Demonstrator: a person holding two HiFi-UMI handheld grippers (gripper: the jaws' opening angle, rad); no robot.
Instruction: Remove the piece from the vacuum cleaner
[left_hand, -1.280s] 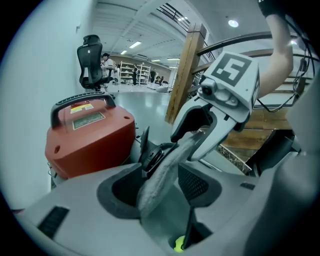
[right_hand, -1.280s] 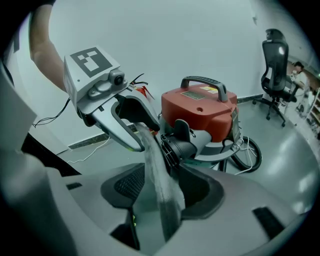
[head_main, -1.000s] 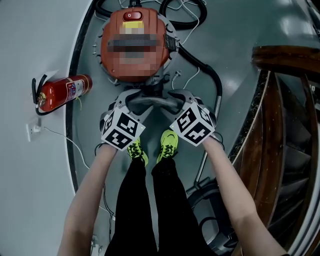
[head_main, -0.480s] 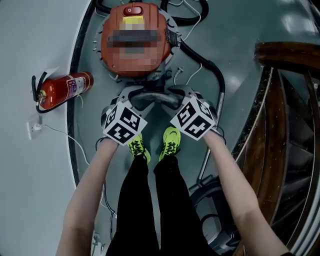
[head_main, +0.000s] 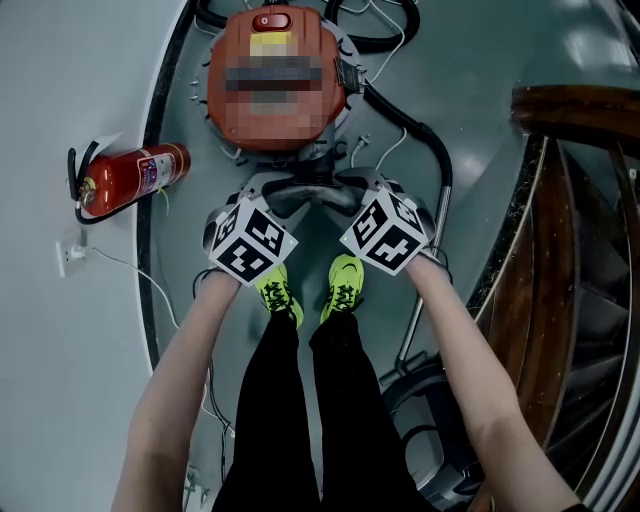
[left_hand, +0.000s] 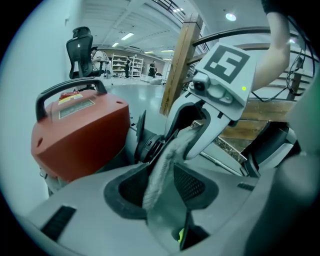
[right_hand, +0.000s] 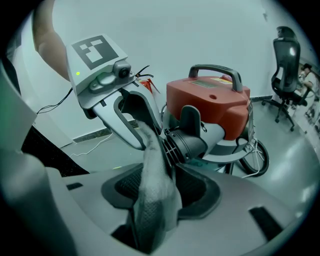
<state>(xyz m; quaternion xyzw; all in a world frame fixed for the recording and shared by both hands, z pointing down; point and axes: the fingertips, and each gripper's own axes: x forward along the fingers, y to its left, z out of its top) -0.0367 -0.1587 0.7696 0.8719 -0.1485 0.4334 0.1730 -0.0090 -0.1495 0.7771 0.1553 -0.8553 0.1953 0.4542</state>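
Note:
An orange vacuum cleaner stands on the floor ahead of me, also in the left gripper view and the right gripper view. A curved grey piece spans in front of its black ribbed inlet. My left gripper is at the piece's left end. Its jaws are closing with the piece between them, and pad surface still shows on both sides. My right gripper is shut on the right end of the piece.
A red fire extinguisher lies on the floor at the left near a wall socket. A black hose curves off to the right. A wooden stair rail fills the right side. The person's yellow shoes are just below the grippers.
Both grippers sit a little higher in the head view, and so does the vacuum cleaner. They stay at the two ends of the grey piece.

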